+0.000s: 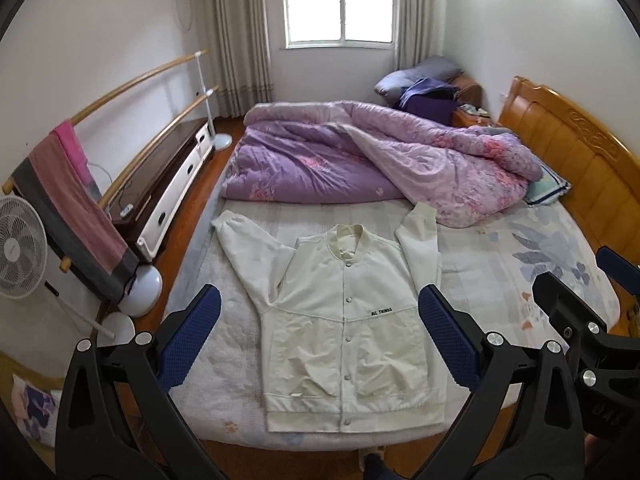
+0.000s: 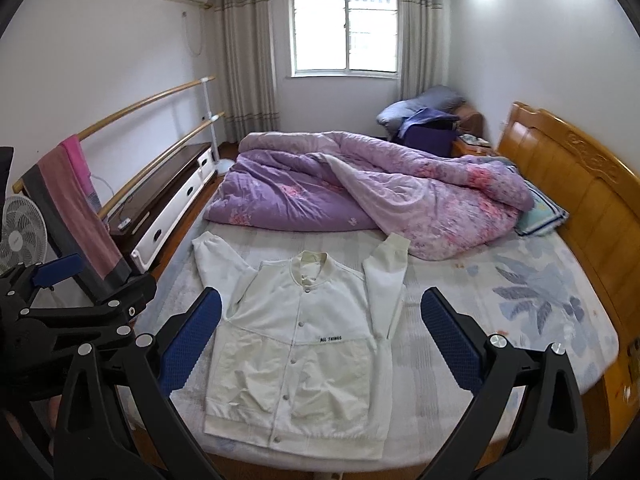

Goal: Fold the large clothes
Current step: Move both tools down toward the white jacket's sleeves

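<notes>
The only writing I can read is "ALL THINGS", printed small in black on the chest of the cream jacket point(image 1: 344, 320), beside the snap placket. I see one jacket, lying flat and face up on the near half of the bed point(image 1: 520, 280), snapped shut down the front, collar toward the window point(image 1: 338, 2) and hem at the near edge of the mattress. Its two sleeves are spread out, angled up toward the one purple floral quilt point(image 1: 380, 164), which is bunched across the far half of the bed; the sleeve nearer the headboard point(image 1: 576, 152) has its cuff almost at the quilt's edge.

I count two wooden rails point(image 1: 120, 84) along the wall and one standing fan point(image 1: 18, 246) beside them, with towels point(image 1: 76, 208) draped over the rails.

My left hand-held gripper point(image 1: 320, 338) hangs above the near edge of the bed with its two blue pads point(image 1: 190, 340) spread wide and nothing between them. My right hand-held gripper point(image 2: 322, 340) is held the same way alongside it, pads point(image 2: 450, 344) wide apart, touching nothing.
</notes>
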